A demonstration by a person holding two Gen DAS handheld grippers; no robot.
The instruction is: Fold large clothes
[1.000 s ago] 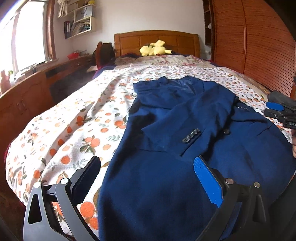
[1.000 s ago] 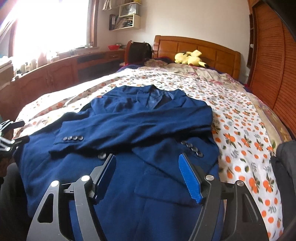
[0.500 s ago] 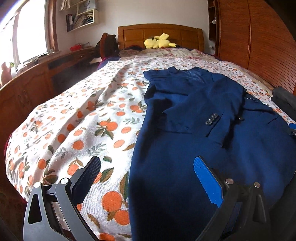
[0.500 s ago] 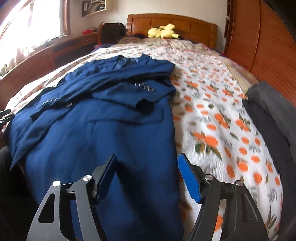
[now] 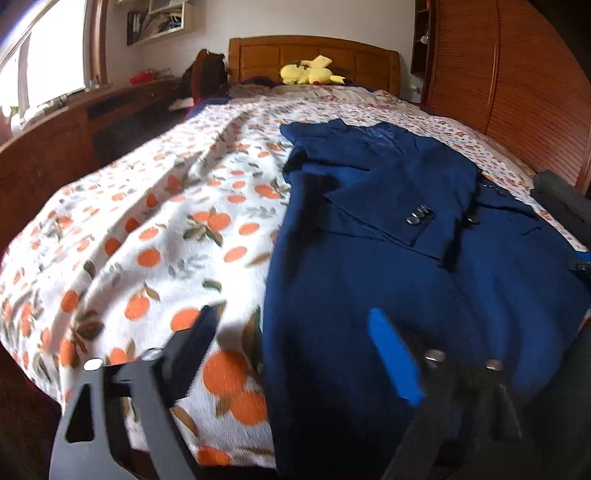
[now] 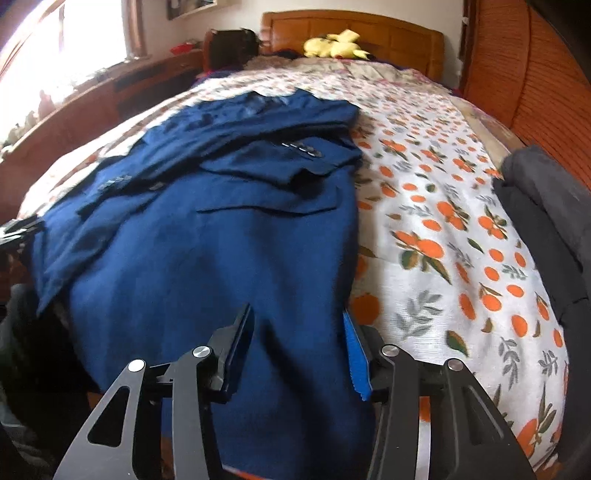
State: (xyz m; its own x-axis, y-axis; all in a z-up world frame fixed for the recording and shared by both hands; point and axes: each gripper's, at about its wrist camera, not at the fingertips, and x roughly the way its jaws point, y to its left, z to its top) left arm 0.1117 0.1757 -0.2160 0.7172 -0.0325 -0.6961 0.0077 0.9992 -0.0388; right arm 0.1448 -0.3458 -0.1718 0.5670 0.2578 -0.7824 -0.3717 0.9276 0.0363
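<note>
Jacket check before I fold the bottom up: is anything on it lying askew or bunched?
Mostly tidy. The jacket lies flat with both sleeves crossed over the chest, but its near-left hem droops off the bed edge and looks rumpled. Both grippers are open, holding nothing.

My left gripper is smeared with motion blur, and its far finger melts into the jacket, so I can't tell whether it touches the cloth. The jacket's near hem runs off the bottom edge in both views. The shelf items far left are too small to make out.
</note>
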